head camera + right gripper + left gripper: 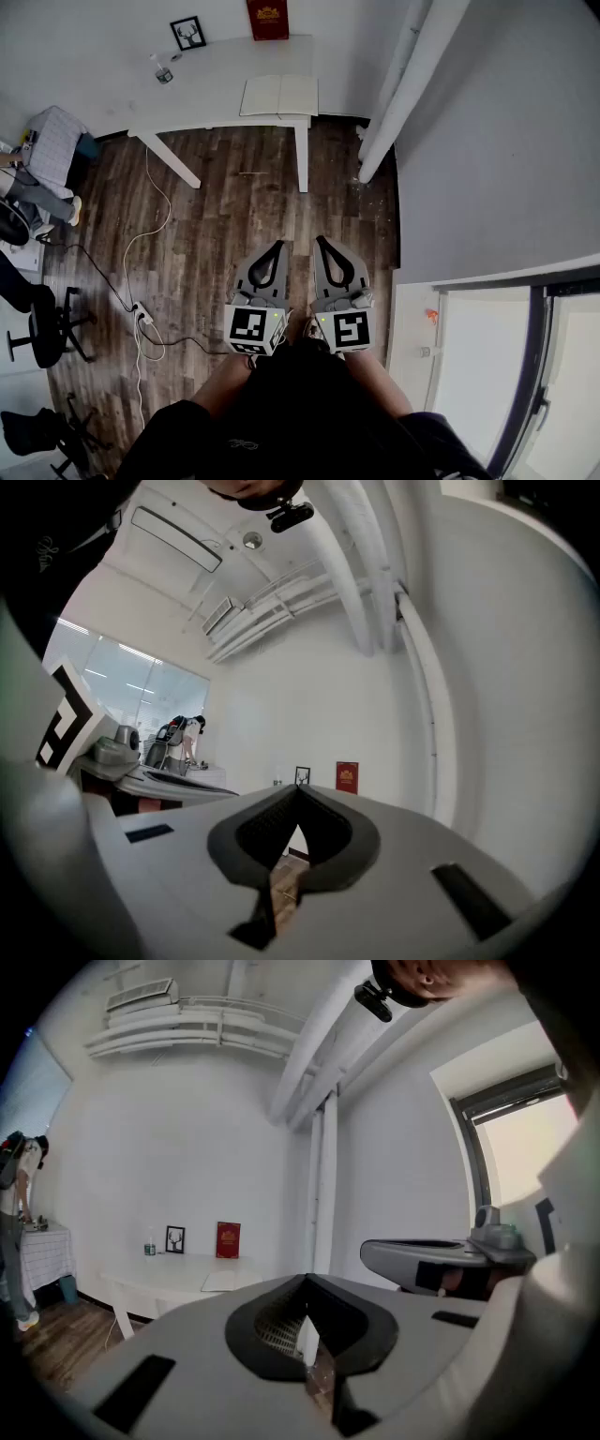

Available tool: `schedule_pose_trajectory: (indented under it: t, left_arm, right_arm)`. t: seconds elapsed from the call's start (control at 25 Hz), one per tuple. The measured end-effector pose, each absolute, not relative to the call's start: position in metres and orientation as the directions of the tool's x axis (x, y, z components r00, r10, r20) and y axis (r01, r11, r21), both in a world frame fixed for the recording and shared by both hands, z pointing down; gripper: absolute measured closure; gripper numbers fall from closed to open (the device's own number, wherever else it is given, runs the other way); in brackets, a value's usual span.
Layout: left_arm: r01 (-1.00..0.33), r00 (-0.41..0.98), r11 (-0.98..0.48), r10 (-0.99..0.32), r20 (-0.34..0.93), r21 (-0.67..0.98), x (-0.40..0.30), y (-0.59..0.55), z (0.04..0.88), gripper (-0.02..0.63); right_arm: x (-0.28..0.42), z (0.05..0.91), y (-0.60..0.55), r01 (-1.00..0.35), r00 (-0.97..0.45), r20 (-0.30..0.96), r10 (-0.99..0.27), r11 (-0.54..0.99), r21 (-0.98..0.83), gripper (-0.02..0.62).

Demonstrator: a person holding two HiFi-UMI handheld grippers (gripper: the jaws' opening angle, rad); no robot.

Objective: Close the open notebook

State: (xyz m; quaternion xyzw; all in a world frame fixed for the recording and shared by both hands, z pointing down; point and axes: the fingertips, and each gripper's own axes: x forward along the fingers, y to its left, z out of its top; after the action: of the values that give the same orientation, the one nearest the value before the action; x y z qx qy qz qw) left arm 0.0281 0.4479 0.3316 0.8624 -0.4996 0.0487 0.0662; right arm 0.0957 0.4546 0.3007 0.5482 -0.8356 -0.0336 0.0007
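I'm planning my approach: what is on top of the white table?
The open notebook lies near the table's front edge; a bottle, a framed picture and a red book stand farther back. Anything beneath the notebook is covered.

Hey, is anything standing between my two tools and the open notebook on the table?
Nothing visible. Only bare floor lies between the left tool, the right tool and the table; the notebook lies open by the table's near edge. A power strip lies off to the left of that path.

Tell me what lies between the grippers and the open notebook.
In the head view: wooden floor, then the front leg and edge of the white table; the notebook lies open just beyond.
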Motion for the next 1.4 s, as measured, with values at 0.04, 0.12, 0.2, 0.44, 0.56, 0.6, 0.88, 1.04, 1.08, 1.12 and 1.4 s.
schedule_pose_trajectory:
  t: [0.04,0.12,0.2,0.44,0.56,0.6,0.88,1.04,1.08,1.12,1.4]
  left_arm:
    - [-0.871,0.491,-0.486,-0.858,0.152,0.068,0.022,0.446,0.332,0.603]
    - [-0.877,0.480,-0.475,-0.863,0.156,0.072,0.009,0.441,0.334,0.603]
    - [-0.884,0.468,-0.462,-0.869,0.160,0.077,-0.008,0.437,0.336,0.603]
    - [-0.926,0.376,-0.365,-0.911,0.170,0.095,-0.071,0.427,0.341,0.603]
    - [-0.941,0.334,-0.317,-0.924,0.185,0.114,-0.103,0.422,0.349,0.603]
    - [-0.945,0.322,-0.303,-0.927,0.194,0.122,-0.114,0.421,0.354,0.603]
    - [-0.957,0.278,-0.249,-0.935,0.222,0.151,-0.182,0.396,0.370,0.603]
    - [-0.954,0.283,-0.254,-0.939,0.197,0.159,-0.224,0.372,0.362,0.603]
    - [-0.950,0.294,-0.265,-0.937,0.189,0.162,-0.231,0.366,0.359,0.603]
    - [-0.945,0.308,-0.279,-0.934,0.182,0.169,-0.237,0.361,0.357,0.603]
    - [-0.903,0.394,-0.342,-0.900,0.184,0.260,-0.250,0.329,0.369,0.603]
  right_arm:
    - [0.089,0.301,0.452,-0.912,-0.408,-0.033,-0.912,0.406,0.055,0.572]
    - [0.075,0.302,0.446,-0.905,-0.424,-0.029,-0.905,0.423,0.049,0.572]
    - [0.057,0.303,0.439,-0.897,-0.442,-0.029,-0.896,0.441,0.044,0.572]
    - [-0.008,0.304,0.424,-0.839,-0.544,-0.042,-0.838,0.543,0.024,0.572]
    - [-0.042,0.310,0.418,-0.808,-0.590,-0.024,-0.807,0.589,0.024,0.572]
    - [-0.053,0.312,0.415,-0.797,-0.604,-0.016,-0.797,0.603,0.029,0.572]
    - [-0.122,0.318,0.382,-0.766,-0.642,0.007,-0.766,0.642,0.029,0.572]
    - [-0.160,0.311,0.363,-0.773,-0.633,0.007,-0.774,0.633,0.045,0.572]
    - [-0.168,0.309,0.359,-0.778,-0.627,0.011,-0.779,0.626,0.051,0.572]
    - [-0.174,0.307,0.355,-0.783,-0.620,0.019,-0.785,0.620,0.058,0.572]
    - [-0.185,0.309,0.325,-0.831,-0.547,0.057,-0.835,0.550,0.081,0.572]
